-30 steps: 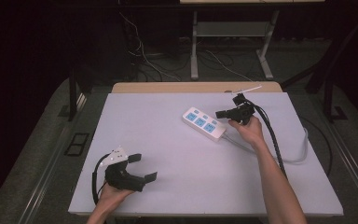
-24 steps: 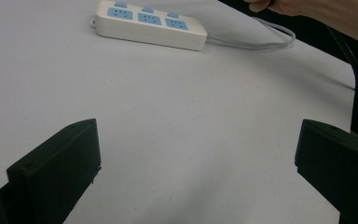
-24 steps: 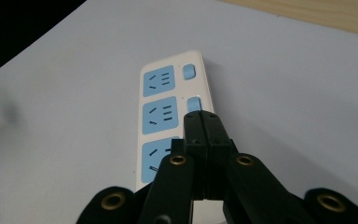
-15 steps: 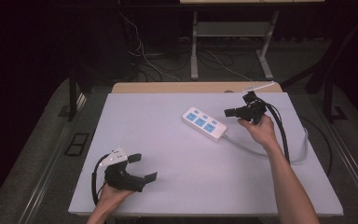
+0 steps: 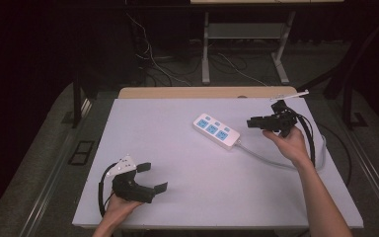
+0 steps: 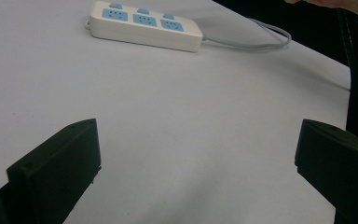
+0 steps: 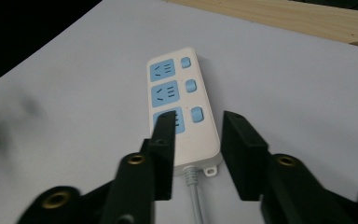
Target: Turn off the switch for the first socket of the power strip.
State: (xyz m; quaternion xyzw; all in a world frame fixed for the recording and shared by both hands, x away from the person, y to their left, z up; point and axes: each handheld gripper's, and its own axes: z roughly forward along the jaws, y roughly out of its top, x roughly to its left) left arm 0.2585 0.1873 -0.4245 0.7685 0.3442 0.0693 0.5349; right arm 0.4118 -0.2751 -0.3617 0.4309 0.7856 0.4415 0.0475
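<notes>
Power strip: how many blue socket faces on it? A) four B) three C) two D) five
B: the power strip shows three blue socket faces in a row, each with a small blue switch beside it; the left gripper view shows the same three.

Right tool view: we see the near socket of the power strip (image 7: 179, 112) partly covered by the tool's own left jaw, and its cable (image 7: 195, 198) cut off by the bottom edge. Far-left worktop (image 7: 9, 126) smeared, nothing readable there. Left tool view: the right jaw runs off the frame's edge. High view: socket markings too small to read.
</notes>
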